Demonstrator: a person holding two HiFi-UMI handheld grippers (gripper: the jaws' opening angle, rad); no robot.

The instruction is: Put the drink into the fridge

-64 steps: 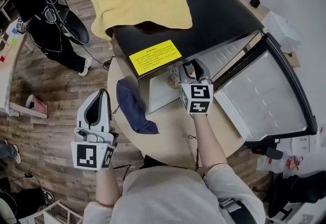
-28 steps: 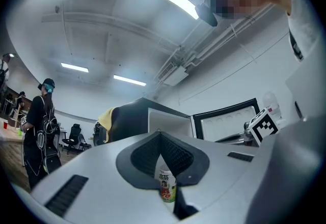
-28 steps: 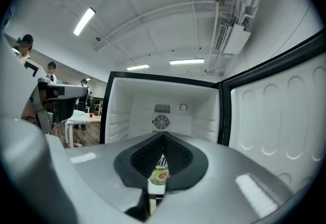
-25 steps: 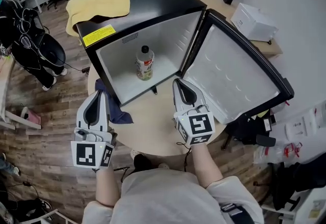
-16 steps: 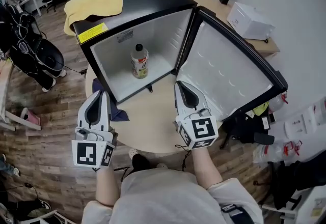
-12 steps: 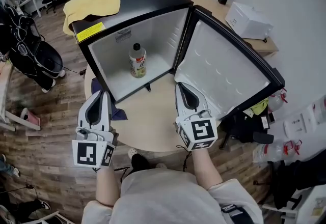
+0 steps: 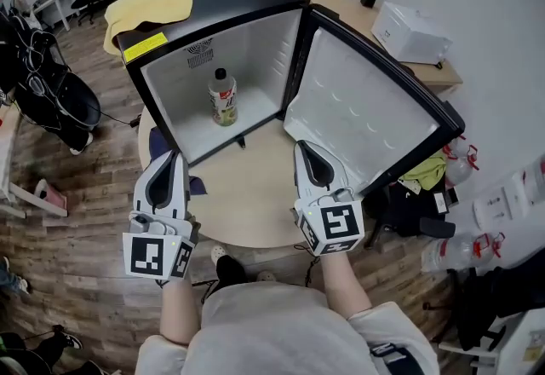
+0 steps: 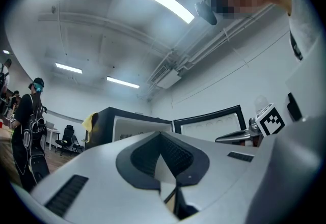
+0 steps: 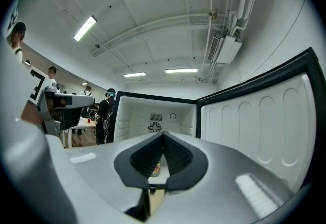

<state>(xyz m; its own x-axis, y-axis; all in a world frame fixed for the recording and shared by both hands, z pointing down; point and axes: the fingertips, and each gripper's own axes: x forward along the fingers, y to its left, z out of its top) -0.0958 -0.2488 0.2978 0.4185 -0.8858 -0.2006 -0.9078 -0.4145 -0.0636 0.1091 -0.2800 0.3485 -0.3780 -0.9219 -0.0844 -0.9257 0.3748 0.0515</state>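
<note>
The drink bottle [image 7: 223, 98], white-capped with a green and yellow label, stands upright on the floor of the open black fridge [image 7: 213, 49]. The fridge door [image 7: 366, 113] is swung wide to the right. My right gripper [image 7: 304, 148] is shut and empty over the round table [image 7: 251, 203], in front of the fridge opening and well clear of the bottle. In the right gripper view the bottle [image 9: 157, 168] shows as a sliver past the right gripper [image 9: 163, 135]. My left gripper [image 7: 172, 158] is shut and empty at the table's left edge; the left gripper [image 8: 162, 135] points toward the fridge.
A yellow towel [image 7: 146, 8] lies on top of the fridge. A dark blue cloth [image 7: 158, 145] lies on the table left of the fridge. A person in black [image 7: 47, 92] stands at the left. A white box [image 7: 415, 32] sits on a desk at the back right.
My right gripper has drawn back from the fridge opening to the table's front, leaving the bottle standing inside. The view has pulled back from the fridge. The left gripper has barely moved.
</note>
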